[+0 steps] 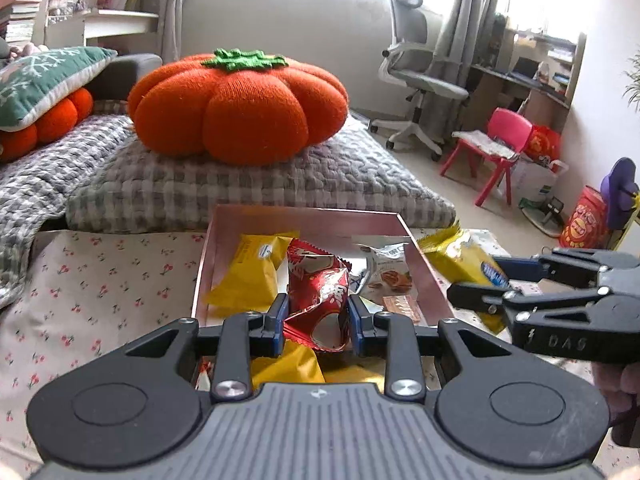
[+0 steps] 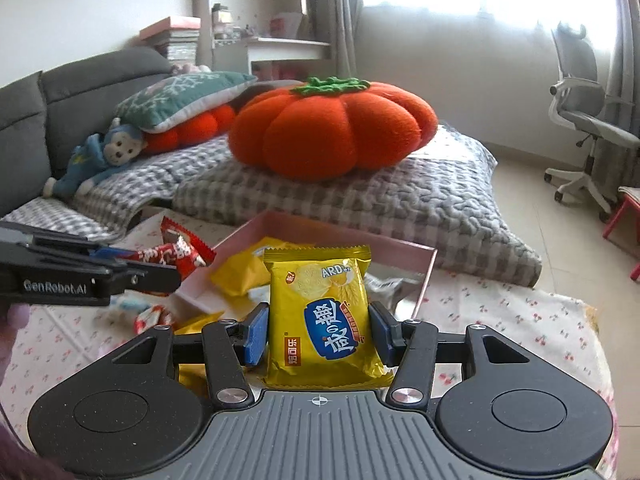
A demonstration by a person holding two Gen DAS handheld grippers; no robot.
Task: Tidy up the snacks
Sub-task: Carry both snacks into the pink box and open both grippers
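My left gripper [image 1: 317, 314] is shut on a crumpled red snack packet [image 1: 320, 300] and holds it over the near end of a pink tray [image 1: 304, 216]. The tray holds a yellow packet [image 1: 252, 272] and a silver packet [image 1: 384, 272]. My right gripper [image 2: 318, 330] is shut on an upright yellow biscuit packet [image 2: 324, 316] in front of the pink tray [image 2: 424, 276]. The right gripper also shows in the left wrist view [image 1: 472, 284], at the tray's right side. The left gripper with the red packet [image 2: 180, 256] shows in the right wrist view [image 2: 132, 268].
The tray sits on a cherry-print cloth [image 1: 100, 288]. More packets [image 2: 152, 316] lie on the cloth left of the tray. Behind is a grey checked quilt [image 1: 240, 184] with an orange pumpkin cushion [image 1: 240, 100]. An office chair [image 1: 416, 80] and a pink chair [image 1: 496, 144] stand to the right.
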